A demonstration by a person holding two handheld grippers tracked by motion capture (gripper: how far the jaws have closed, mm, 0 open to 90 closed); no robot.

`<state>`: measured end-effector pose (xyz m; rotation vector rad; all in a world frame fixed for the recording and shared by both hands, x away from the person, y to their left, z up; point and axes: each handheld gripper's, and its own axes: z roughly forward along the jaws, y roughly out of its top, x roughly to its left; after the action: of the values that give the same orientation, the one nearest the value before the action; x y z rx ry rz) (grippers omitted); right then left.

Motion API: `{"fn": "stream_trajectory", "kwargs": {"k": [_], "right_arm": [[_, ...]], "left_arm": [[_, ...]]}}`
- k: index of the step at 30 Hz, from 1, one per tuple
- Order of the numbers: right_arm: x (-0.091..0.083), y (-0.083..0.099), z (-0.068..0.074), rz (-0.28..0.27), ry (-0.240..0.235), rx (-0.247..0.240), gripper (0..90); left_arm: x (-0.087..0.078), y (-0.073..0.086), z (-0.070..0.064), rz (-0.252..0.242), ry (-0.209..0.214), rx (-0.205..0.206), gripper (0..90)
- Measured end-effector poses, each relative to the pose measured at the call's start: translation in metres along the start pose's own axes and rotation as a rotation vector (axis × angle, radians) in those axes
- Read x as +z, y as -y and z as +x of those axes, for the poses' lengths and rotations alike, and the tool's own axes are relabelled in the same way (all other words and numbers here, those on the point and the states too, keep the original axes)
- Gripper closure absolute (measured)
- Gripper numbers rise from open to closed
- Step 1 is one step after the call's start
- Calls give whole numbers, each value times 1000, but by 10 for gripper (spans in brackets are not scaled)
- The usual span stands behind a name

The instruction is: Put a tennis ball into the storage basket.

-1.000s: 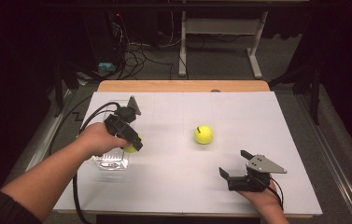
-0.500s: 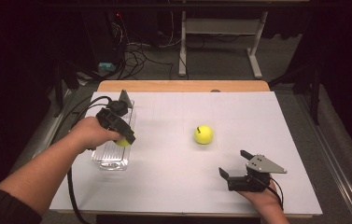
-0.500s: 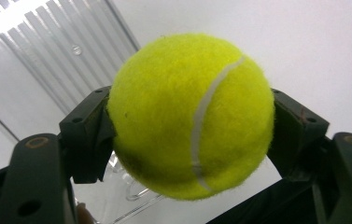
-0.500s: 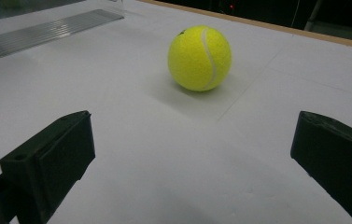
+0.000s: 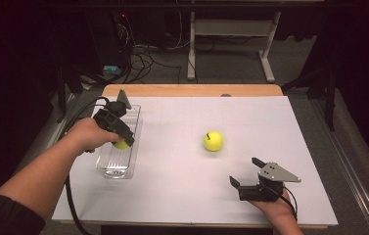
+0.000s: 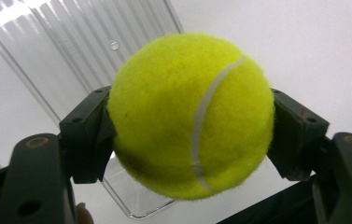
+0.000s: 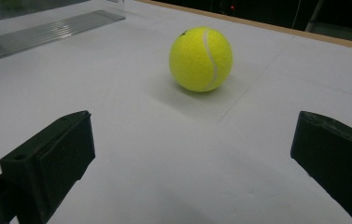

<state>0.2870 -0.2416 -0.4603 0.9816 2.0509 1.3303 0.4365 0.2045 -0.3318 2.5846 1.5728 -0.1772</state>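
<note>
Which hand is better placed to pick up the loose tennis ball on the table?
Right. Its tongs are open and empty, aimed at the loose ball just ahead. The left tongs are shut on another ball above the clear tray.

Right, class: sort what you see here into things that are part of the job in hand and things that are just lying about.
Part of the job:
- left gripper, shut on a tennis ball
- clear tray beneath it
- second tennis ball on the table
- right gripper, open, facing that ball

Lying about:
- cables on the floor
- metal stand behind the table
</note>
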Motion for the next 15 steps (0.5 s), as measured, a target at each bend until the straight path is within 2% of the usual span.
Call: {"fn": "stream_trajectory", "kwargs": {"k": [15], "right_arm": [[0,0,1,-2,-1,-1,0]], "left_arm": [[-5,-1,24,3,-36,-60,271]]}}
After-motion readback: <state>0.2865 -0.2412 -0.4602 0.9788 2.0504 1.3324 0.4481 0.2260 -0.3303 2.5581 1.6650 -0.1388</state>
